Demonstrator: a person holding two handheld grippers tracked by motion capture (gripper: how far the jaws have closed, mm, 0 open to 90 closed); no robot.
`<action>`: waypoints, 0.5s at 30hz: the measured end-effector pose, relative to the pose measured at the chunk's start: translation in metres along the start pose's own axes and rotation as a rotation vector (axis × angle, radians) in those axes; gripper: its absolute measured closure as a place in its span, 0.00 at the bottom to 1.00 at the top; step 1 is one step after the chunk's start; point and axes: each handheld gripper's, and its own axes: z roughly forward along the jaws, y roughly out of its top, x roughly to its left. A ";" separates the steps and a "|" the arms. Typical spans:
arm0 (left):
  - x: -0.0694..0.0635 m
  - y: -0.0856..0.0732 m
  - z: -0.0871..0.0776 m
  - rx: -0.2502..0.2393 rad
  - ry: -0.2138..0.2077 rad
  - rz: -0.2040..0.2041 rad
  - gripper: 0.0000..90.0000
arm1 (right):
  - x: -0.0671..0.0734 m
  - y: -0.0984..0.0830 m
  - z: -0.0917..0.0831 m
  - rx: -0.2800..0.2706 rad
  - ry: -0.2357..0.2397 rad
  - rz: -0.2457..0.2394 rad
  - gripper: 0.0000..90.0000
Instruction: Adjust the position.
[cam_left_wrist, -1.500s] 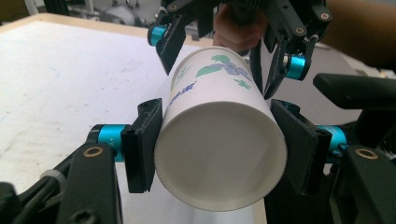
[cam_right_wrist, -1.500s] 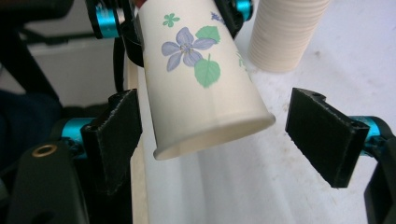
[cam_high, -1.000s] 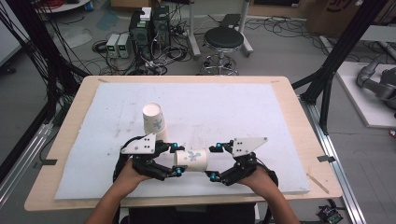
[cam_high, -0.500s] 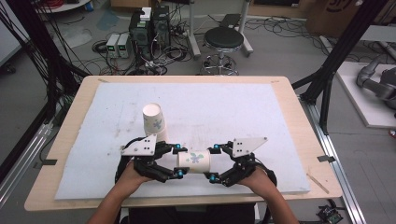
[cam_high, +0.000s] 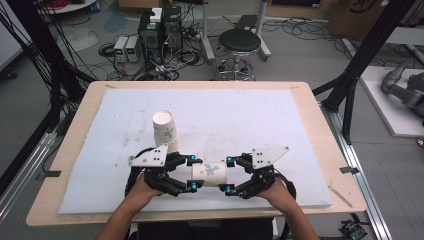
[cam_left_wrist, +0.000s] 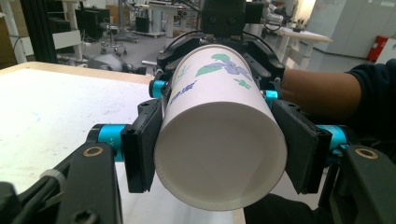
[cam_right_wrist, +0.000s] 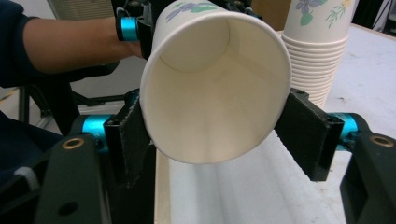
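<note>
White paper cup with purple flower print (cam_high: 210, 173) held sideways, just above front of bench (cam_high: 280, 125). My left fingers (cam_left_wrist: 142, 149) grip one end tight. My right fingers (cam_right_wrist: 128, 144) just closed onto open rim. Too hard squeeze: rim crushes. Crooked pull: cup slips, drops.

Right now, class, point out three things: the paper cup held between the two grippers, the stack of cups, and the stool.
paper cup (cam_high: 210, 173), high view, on its flowered side wall.
stack of cups (cam_high: 165, 129), high view, on the top cup's side.
stool (cam_high: 239, 41), high view, on its black seat.
</note>
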 end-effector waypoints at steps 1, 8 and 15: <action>0.000 -0.001 0.000 -0.001 -0.002 -0.003 0.41 | 0.000 0.000 -0.001 -0.002 -0.002 -0.005 0.36; 0.000 -0.003 0.000 -0.007 -0.002 -0.011 0.41 | -0.001 0.000 -0.003 -0.023 0.013 -0.001 0.42; 0.000 -0.001 0.000 0.017 -0.008 -0.031 0.40 | -0.001 0.003 -0.004 -0.023 0.015 -0.001 0.44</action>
